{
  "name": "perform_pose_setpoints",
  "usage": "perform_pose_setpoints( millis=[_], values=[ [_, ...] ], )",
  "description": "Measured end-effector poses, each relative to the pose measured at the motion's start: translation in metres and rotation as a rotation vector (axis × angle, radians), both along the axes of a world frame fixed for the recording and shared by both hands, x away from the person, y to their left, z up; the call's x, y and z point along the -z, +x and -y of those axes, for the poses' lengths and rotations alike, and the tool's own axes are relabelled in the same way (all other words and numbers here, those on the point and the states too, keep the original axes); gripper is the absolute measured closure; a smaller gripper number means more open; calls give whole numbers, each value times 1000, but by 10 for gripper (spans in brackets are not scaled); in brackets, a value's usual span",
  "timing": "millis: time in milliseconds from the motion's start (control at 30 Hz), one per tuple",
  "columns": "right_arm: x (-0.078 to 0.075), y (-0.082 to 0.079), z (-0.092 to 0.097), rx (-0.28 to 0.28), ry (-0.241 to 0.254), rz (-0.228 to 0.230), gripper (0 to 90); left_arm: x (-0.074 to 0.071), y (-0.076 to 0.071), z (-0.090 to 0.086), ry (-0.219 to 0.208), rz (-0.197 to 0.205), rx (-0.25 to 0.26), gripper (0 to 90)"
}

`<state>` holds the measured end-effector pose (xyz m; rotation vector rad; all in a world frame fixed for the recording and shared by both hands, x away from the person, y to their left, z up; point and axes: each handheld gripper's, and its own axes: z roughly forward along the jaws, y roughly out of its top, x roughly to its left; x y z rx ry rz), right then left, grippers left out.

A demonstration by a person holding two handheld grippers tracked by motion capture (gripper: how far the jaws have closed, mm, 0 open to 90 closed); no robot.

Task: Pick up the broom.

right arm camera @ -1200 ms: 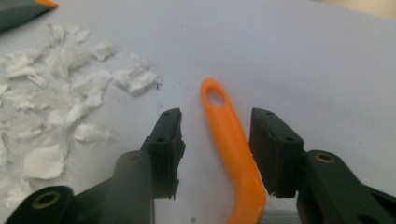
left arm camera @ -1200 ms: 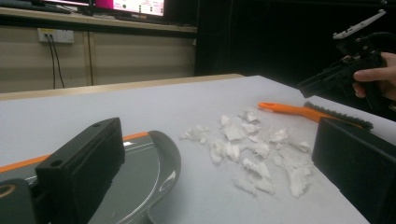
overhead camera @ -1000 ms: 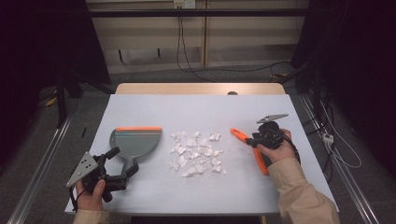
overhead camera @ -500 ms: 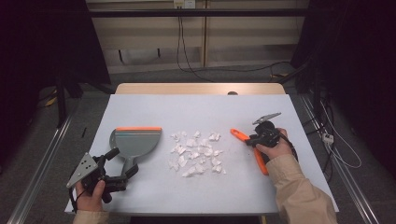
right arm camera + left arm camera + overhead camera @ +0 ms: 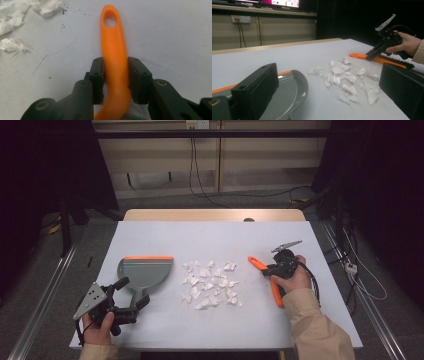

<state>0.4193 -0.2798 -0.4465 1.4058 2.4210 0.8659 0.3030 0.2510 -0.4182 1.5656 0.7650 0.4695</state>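
An orange-handled brush (image 5: 276, 292) lies on the white table, right of a pile of torn white paper scraps (image 5: 210, 282). My right gripper (image 5: 272, 268) is shut on the brush's handle (image 5: 113, 45), one pad pressed against each side. The brush's black bristles (image 5: 399, 63) rest on the table. A grey dustpan (image 5: 145, 270) with an orange front lip sits left of the scraps. My left gripper (image 5: 131, 292) stands open at the dustpan's handle, one jaw on each side of it, and the dustpan (image 5: 292, 92) lies between them.
The white tabletop (image 5: 210, 237) has bare room behind the scraps and in front of them. Its wooden far edge (image 5: 215, 215) runs along the back. Cables hang off the right side. Metal rails run along both sides on the floor.
The right gripper has edged slightly away from me along the brush handle. The left gripper, dustpan and scraps have stayed where they were.
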Motion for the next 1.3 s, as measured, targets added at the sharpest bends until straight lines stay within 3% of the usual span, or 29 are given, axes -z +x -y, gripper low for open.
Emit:
perform_pose_setpoints(
  millis=[133,300,500,567,633,767,900,1000,1067,1133,1300],
  values=[
    [0,-2,-4,27,-14,8,686,-1,1,3,-2,4,-2,23],
    [1,-3,-2,80,27,2,692,-1,3,8,-3,5,6,23],
    [-2,-3,-5,77,2,8,695,-1,4,10,5,5,21,24],
    [-3,-3,-3,81,38,14,707,-1,3,9,2,5,17,24],
    [-8,-4,1,87,104,25,726,-1,3,7,5,4,11,24],
    [-10,0,0,87,101,-9,723,-1,2,5,15,6,8,24],
    [-9,1,-2,65,13,-19,700,-1,0,5,10,5,6,24],
    [-7,2,0,39,13,-34,699,-1,0,4,14,6,4,24],
    [-9,2,0,14,-13,-40,690,-1,0,4,13,4,2,24],
    [-10,2,0,-31,-67,-53,607,-1,0,3,10,5,-2,24],
    [-7,0,-2,-24,-101,-45,506,-1,1,4,18,8,3,24]
  ],
)
